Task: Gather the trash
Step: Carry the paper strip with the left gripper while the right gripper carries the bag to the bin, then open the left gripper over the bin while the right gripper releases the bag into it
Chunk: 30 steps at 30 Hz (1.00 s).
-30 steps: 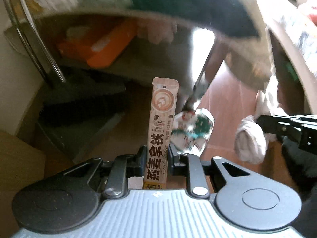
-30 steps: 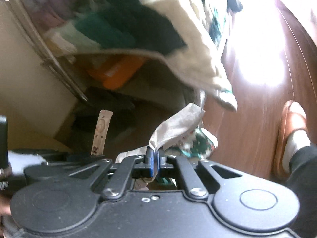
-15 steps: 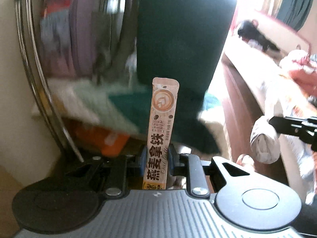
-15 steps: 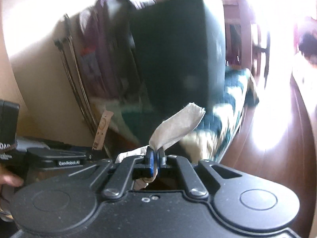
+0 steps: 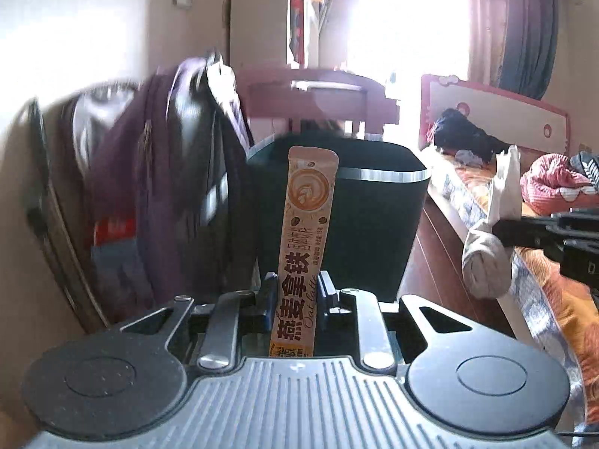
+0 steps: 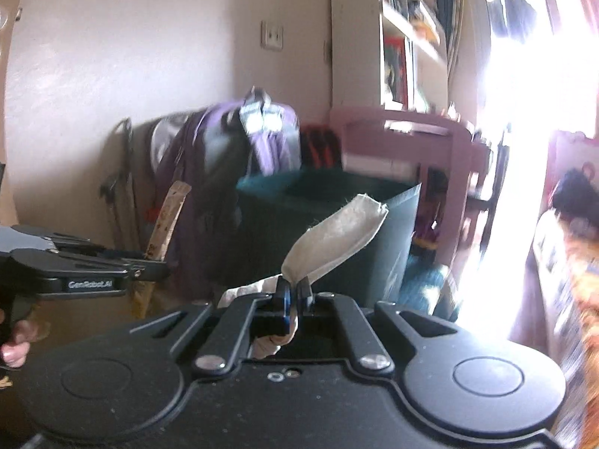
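Note:
My left gripper [image 5: 295,293] is shut on a tan oat-latte sachet [image 5: 305,239] that stands upright between its fingers. My right gripper [image 6: 294,292] is shut on a crumpled grey-white tissue [image 6: 337,237]. The tissue also shows in the left wrist view [image 5: 486,250], at the right. The sachet shows in the right wrist view [image 6: 166,224], at the left. A dark green bin [image 5: 370,220] with a silver rim stands straight ahead of both grippers; it also shows in the right wrist view [image 6: 337,224]. Both grippers are held a little short of it, around its upper half.
A purple backpack [image 5: 168,187] hangs on a chair left of the bin. A pink desk [image 6: 411,142] stands behind the bin. A bed with a patterned cover [image 5: 554,262] runs along the right. A bookshelf [image 6: 408,37] is at the back wall.
Both grippers have lifted from near the floor under the chair to around the bin's upper half. The sachet and the tissue stay gripped.

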Available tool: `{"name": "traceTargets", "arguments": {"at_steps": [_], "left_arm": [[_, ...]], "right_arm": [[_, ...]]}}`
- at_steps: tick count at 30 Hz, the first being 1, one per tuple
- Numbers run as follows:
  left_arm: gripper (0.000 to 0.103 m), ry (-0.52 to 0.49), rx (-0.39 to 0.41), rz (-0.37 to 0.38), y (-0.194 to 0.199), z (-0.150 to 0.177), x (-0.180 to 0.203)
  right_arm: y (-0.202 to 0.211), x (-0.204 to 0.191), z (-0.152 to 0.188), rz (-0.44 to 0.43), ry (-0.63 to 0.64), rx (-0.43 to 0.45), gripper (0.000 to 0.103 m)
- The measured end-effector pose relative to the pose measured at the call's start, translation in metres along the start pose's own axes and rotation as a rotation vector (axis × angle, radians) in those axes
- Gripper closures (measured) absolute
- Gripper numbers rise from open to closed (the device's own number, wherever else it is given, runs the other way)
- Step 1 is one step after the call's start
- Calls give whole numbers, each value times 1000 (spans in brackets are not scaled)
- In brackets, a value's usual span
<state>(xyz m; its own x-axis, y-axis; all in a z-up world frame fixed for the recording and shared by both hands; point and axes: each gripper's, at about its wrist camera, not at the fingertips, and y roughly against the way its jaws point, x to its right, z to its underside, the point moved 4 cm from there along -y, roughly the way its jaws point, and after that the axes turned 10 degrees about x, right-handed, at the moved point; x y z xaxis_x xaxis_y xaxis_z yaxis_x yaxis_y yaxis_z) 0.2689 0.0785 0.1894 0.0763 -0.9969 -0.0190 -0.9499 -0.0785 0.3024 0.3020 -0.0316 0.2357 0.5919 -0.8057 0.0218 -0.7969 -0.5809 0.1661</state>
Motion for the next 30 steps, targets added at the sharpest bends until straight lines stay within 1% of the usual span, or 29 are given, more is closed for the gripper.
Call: {"name": "traceTargets", "arguments": {"at_steps": [3,7,9,13,14,17,21,26,30], "left_arm": [[82,-26,52,-10,-10,-32,4],[82,-32,112,-14,-30,-71,13],[82,-25,136,-18,-45,-89,17],[82,-16,149,-46,-80,-105,20],[82,-15,140,-57,-86,-106,21],[82,3,105,-76,-122,-106,21],[82,20,64,-81,-158,-101,20],[82,26,-10,-94,-195,-84,13],[82,19,-50,-98,-211,-68,8]], "right_arm": [[-11,4,-28,37,43,43,101],[-31,10,-57,97,89,86,101],[-45,14,-68,122,103,93,101],[-77,25,-80,158,113,75,101],[-84,27,-82,165,114,70,101],[-104,34,-86,187,119,64,101],[-131,44,-85,195,84,36,101],[-166,54,-72,200,58,-26,101],[-189,59,-55,181,38,-88,100]]}}
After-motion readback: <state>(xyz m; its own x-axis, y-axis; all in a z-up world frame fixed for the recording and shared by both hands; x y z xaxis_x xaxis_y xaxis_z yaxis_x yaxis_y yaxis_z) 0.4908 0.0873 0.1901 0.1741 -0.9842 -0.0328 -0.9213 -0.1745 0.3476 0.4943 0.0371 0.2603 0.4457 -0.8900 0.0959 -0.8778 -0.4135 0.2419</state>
